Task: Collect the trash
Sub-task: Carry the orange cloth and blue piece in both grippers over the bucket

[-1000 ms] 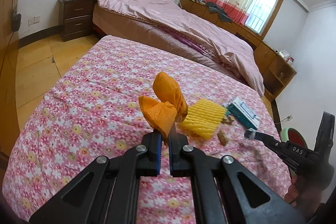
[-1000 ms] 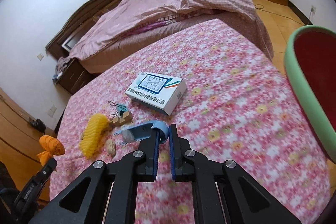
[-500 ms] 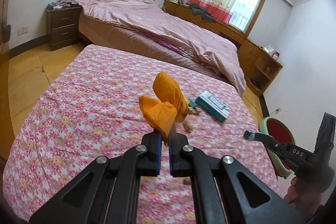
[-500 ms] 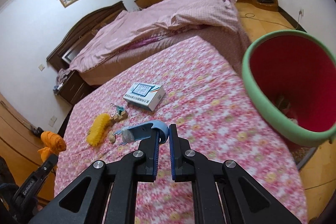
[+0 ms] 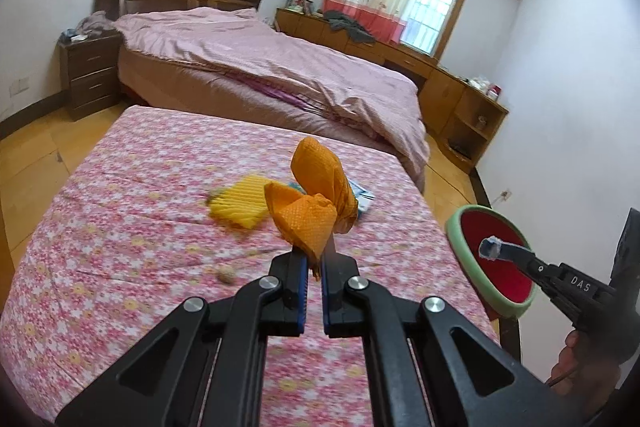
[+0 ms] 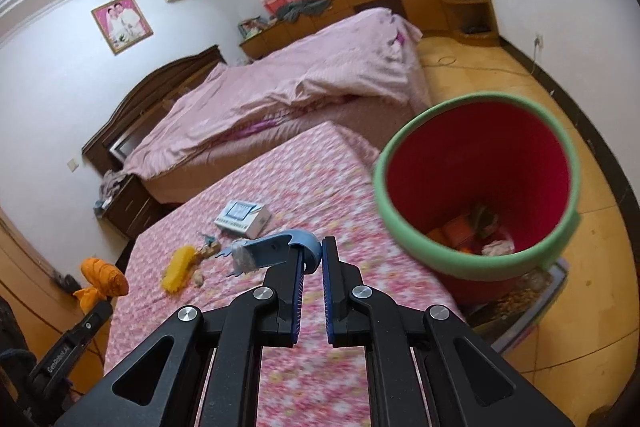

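My left gripper (image 5: 314, 261) is shut on a crumpled orange net wrapper (image 5: 316, 199) and holds it above the floral table. It also shows in the right wrist view (image 6: 102, 277). My right gripper (image 6: 311, 259) is shut on a curled pale-blue plastic strip (image 6: 272, 247), held beside the rim of the red bin with a green rim (image 6: 476, 187). In the left wrist view the strip (image 5: 494, 249) hangs over the bin (image 5: 496, 259). The bin holds some trash at its bottom.
On the floral table (image 5: 140, 227) lie a yellow foam net (image 5: 242, 205), a white and blue box (image 6: 242, 217), a nut shell (image 5: 227, 273) and small scraps (image 6: 208, 247). A bed with a pink cover (image 5: 260, 67) stands behind. Wooden cabinets (image 5: 460, 99) line the far wall.
Both grippers have swung to the right, toward the bin, each still holding its item. The bin now fills the right wrist view, close to the blue strip.
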Demonstrator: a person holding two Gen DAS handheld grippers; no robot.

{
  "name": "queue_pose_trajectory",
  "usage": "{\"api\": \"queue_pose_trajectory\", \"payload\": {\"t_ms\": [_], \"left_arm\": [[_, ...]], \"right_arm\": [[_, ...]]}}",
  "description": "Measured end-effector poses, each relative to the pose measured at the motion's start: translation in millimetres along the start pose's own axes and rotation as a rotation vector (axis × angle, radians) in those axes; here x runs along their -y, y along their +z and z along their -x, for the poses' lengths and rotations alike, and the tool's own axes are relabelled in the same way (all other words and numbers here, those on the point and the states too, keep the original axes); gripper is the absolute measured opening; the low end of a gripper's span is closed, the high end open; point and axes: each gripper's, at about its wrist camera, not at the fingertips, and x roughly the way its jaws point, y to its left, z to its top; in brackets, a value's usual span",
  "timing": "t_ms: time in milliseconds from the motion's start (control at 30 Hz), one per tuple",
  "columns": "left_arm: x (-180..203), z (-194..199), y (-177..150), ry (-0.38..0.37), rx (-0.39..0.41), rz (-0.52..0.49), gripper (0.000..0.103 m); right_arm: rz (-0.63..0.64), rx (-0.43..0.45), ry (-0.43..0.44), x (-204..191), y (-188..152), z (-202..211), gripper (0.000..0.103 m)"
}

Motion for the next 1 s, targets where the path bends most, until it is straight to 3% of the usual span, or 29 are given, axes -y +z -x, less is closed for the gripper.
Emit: {"api": "queue_pose_trajectory", "payload": {"t_ms": [533, 1000], "left_arm": [[85.9, -41.9, -4.5, -0.162, -0.118, -0.103, 0.003], [180.1, -109.0, -15.5, -0.271, -0.250, -0.237, 0.003]], "right_arm": [[-0.126, 0.073, -0.079, 71.7, 10.5, 33.9, 0.008], [-0.208, 0.070, -0.207, 134.9, 21.6, 22.8, 0.008]]}}
